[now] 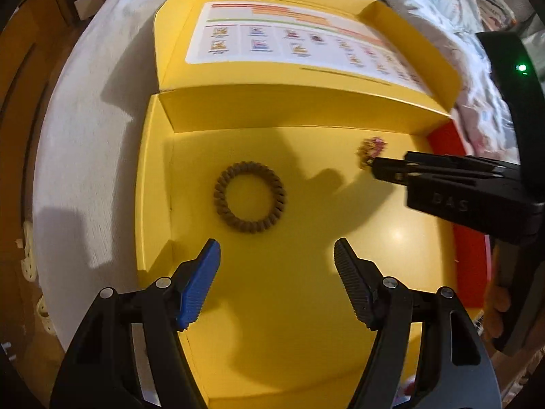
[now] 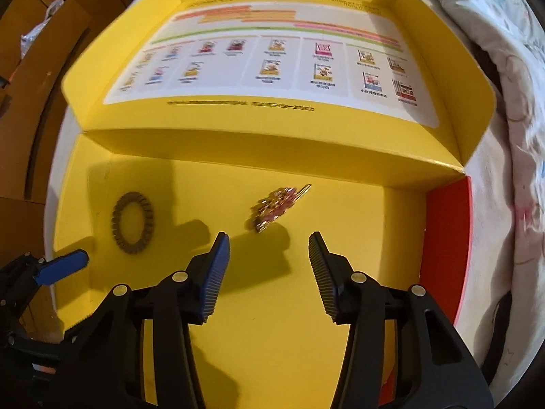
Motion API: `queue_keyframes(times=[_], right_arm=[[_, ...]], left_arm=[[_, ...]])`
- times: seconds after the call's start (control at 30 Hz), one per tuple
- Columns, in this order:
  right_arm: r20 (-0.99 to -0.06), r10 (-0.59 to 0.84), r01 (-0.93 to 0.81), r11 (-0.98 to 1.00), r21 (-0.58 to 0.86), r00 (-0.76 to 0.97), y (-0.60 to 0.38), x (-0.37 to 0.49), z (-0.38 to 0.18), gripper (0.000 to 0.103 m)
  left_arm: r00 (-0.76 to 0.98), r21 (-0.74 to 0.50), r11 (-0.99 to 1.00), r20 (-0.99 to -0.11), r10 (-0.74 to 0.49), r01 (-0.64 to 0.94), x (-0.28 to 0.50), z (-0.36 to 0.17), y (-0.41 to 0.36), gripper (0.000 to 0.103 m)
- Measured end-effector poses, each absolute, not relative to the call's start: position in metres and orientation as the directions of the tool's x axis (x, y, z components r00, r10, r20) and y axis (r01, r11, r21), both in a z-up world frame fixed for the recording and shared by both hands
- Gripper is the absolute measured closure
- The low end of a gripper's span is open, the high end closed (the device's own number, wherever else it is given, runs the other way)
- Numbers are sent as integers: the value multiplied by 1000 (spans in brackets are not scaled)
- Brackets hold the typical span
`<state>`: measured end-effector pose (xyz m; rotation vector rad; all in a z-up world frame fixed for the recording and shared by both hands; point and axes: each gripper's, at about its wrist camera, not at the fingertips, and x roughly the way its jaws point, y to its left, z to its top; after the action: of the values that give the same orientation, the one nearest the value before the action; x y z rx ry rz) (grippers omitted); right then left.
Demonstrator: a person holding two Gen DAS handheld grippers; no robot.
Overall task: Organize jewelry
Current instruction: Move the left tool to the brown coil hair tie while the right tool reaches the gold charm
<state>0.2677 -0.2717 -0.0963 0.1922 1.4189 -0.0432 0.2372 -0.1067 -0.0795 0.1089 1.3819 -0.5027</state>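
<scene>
A brown spiral hair tie (image 1: 250, 197) (image 2: 133, 223) lies flat on the floor of an open yellow box (image 1: 153, 170) (image 2: 238, 150), towards its left side. A small gold and pink jewelry piece (image 1: 369, 150) (image 2: 277, 206) lies near the back wall, to the right. My left gripper (image 1: 276, 248) hovers over the box floor just short of the hair tie, open and empty. My right gripper (image 2: 269, 242) (image 1: 374, 167) points down with its tips just short of the jewelry piece; its jaws stand apart with nothing between them. The left gripper's blue finger (image 2: 64, 266) shows at the lower left of the right wrist view.
The box's lid (image 1: 289, 41) (image 2: 272, 64) lies folded back behind it, with a printed sheet inside. A red box side (image 1: 470, 255) (image 2: 442, 238) bounds the right. Patterned bedding (image 1: 442, 0) (image 2: 511, 102) lies right; a white surface (image 1: 85, 136) and wooden furniture lie left.
</scene>
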Motion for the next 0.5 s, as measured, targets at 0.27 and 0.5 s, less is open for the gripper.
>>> queue_keyframes(times=[0.27,0.5], right_arm=[[-988,49,139,988,70,147,-264,276,-104,57],[-991,-5,120,993,11,136,-245,278,-111,64]], left_arm=[[128,-168,898,-963,-239,408,238,-85,-109,34],[146,-141,909,-966,-213,392,243,-94,-106,34]])
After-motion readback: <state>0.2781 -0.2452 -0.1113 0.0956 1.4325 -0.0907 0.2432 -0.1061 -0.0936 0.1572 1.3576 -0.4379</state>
